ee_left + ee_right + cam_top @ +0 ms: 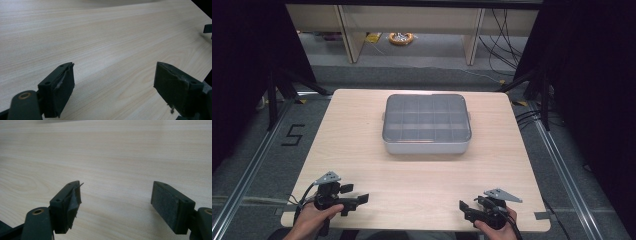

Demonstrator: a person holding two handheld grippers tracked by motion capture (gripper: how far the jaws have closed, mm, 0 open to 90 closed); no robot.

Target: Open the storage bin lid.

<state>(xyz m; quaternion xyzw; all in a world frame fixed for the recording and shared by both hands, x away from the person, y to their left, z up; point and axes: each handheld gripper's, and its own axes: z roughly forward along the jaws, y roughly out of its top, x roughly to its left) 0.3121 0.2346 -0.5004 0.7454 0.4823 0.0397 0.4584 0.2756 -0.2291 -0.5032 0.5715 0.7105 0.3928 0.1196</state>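
Observation:
A grey plastic compartment box (427, 125) with a clear closed lid sits in the middle of the far half of the wooden table (362, 145). My left gripper (357, 202) rests at the near left corner, held by a hand, jaws pointing right. In the left gripper view my left gripper (113, 82) stands open over bare wood. My right gripper (464, 209) lies at the near right edge, jaws pointing left. Its own view shows my right gripper (116, 201) open, nothing between the pads. Both are far from the box.
The table's front edge runs just under both hands. Beyond the table stand wooden furniture legs (349, 35), loose cables (504, 40) and a yellow tape roll (401, 38) on the floor. Dark curtains flank both sides.

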